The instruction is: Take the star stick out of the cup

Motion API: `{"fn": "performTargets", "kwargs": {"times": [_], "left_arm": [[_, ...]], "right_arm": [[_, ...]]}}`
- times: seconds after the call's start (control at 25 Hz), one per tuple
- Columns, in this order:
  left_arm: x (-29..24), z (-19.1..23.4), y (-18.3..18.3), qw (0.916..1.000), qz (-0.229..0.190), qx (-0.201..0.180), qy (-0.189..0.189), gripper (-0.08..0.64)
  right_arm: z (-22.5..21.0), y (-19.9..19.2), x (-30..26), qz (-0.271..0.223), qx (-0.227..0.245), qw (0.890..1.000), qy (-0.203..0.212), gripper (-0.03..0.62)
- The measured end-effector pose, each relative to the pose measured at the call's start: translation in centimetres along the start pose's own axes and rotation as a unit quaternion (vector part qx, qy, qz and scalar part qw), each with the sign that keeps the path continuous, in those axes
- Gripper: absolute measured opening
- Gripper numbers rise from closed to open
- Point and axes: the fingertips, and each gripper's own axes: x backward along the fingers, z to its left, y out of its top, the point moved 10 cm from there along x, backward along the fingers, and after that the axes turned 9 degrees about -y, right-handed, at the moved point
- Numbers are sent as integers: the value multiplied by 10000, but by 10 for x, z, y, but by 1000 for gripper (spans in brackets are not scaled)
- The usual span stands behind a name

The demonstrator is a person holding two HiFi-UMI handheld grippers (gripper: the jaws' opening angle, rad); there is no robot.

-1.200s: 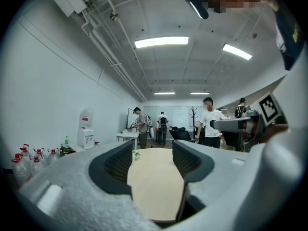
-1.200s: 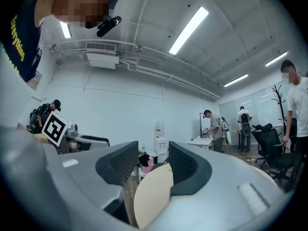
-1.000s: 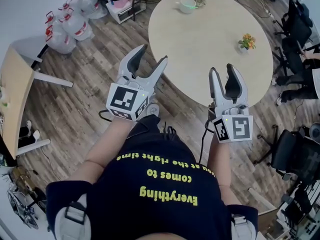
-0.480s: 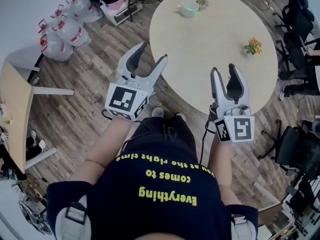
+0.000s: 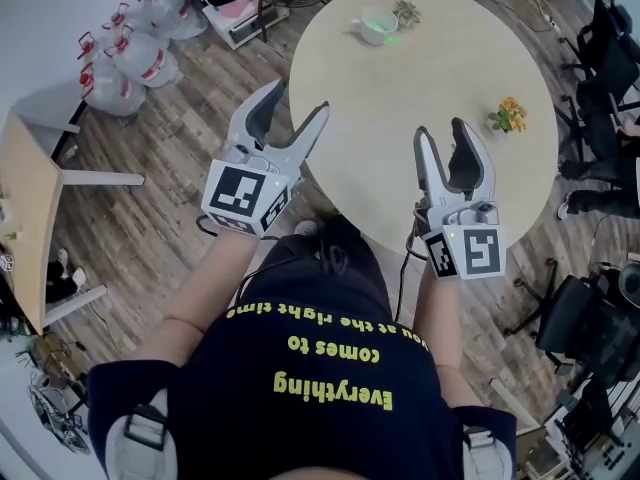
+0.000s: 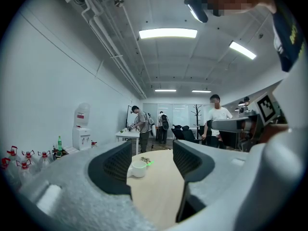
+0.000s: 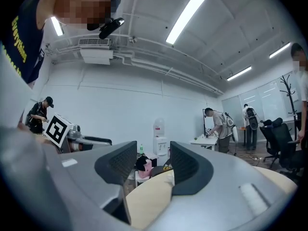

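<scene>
A white cup [image 5: 377, 24] stands at the far side of the round beige table [image 5: 430, 78], with the green star stick [image 5: 389, 38] showing at its rim. In the left gripper view the cup [image 6: 138, 169] and the green star [image 6: 148, 163] show far off between the jaws. My left gripper [image 5: 296, 100] hangs open over the table's near left edge, holding nothing. My right gripper [image 5: 442, 130] is open over the near edge, also holding nothing. Both are well short of the cup.
A small flower pot [image 5: 509, 116] stands on the table's right side and a small plant [image 5: 405, 10] beside the cup. Water bottles [image 5: 120, 53] and a side desk [image 5: 25, 198] are left, office chairs [image 5: 590, 58] right. A person [image 6: 216, 119] stands beyond the table.
The table has drawn closer in the head view, and both grippers now reach over its near edge. Both stay open.
</scene>
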Motion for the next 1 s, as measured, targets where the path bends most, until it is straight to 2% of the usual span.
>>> {"fn": "performTargets", "kwargs": {"times": [0.28, 0.44, 0.68, 1.0], "left_arm": [[-61, 4, 8, 9994, -144, -7, 325, 268], [-78, 6, 2, 9987, -94, 47, 509, 268], [-86, 27, -7, 9984, -21, 180, 537, 285], [-106, 70, -16, 9992, 40, 272, 274, 287]], "right_arm": [[-66, 1, -38, 29, 20, 9998, 186, 216], [-86, -9, -53, 133, -54, 9995, 271, 218], [-82, -27, -79, 374, -152, 9987, 309, 229], [-68, -43, -126, 619, -46, 9980, 85, 224]]}}
